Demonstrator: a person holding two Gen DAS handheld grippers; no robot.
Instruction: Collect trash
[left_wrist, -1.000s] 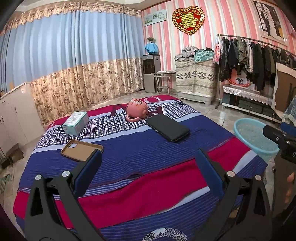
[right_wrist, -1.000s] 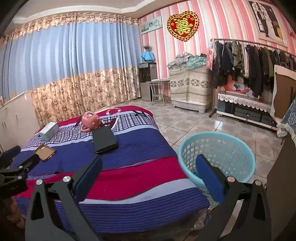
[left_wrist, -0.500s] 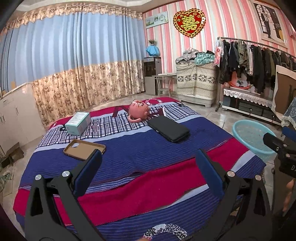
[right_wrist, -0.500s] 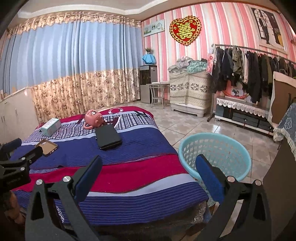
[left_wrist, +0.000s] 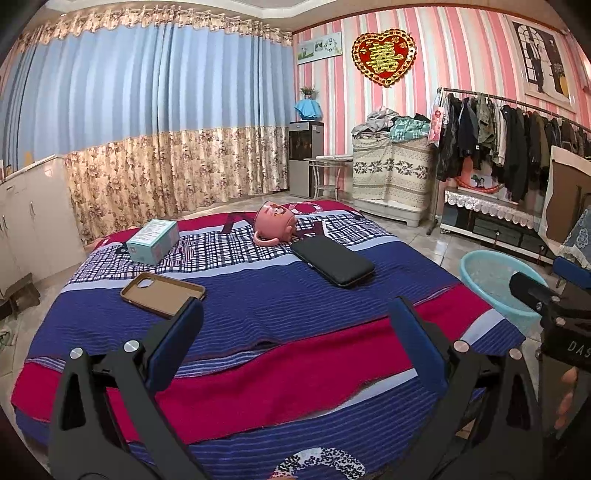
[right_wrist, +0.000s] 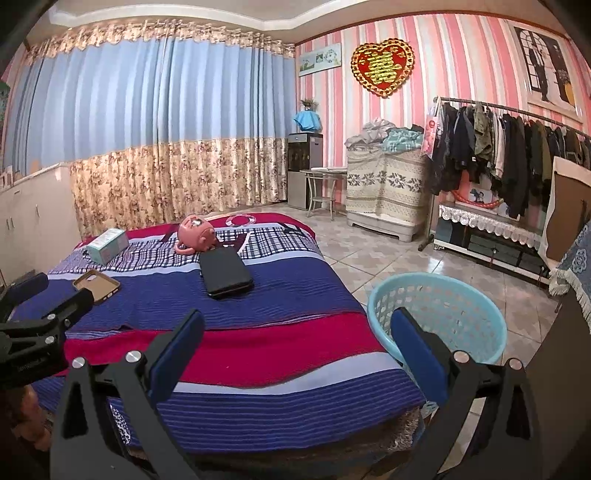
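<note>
On the striped bed cover (left_wrist: 280, 306) lie a teal box (left_wrist: 153, 241), a brown phone case (left_wrist: 162, 293), a pink cup on its side (left_wrist: 275, 223) and a black wallet-like case (left_wrist: 332, 260). The same box (right_wrist: 108, 245), phone case (right_wrist: 96, 285), cup (right_wrist: 195, 233) and black case (right_wrist: 224, 272) show in the right wrist view. A light blue basket (right_wrist: 437, 314) stands on the floor to the right of the bed, also in the left wrist view (left_wrist: 491, 284). My left gripper (left_wrist: 295, 343) is open and empty over the bed's near end. My right gripper (right_wrist: 295, 343) is open and empty over the bed's right corner beside the basket.
A clothes rack (left_wrist: 517, 140) with dark coats and a low lace-topped shelf (left_wrist: 491, 218) stand at the right. A covered pile (left_wrist: 391, 166), a small table (left_wrist: 328, 173) and a water dispenser (left_wrist: 306, 158) stand at the back. White cabinets (left_wrist: 29, 221) line the left wall.
Both grippers have pulled back and risen slightly, so the bed looks a little farther and more centred. Both stay open and empty. Nothing on the bed has moved.
</note>
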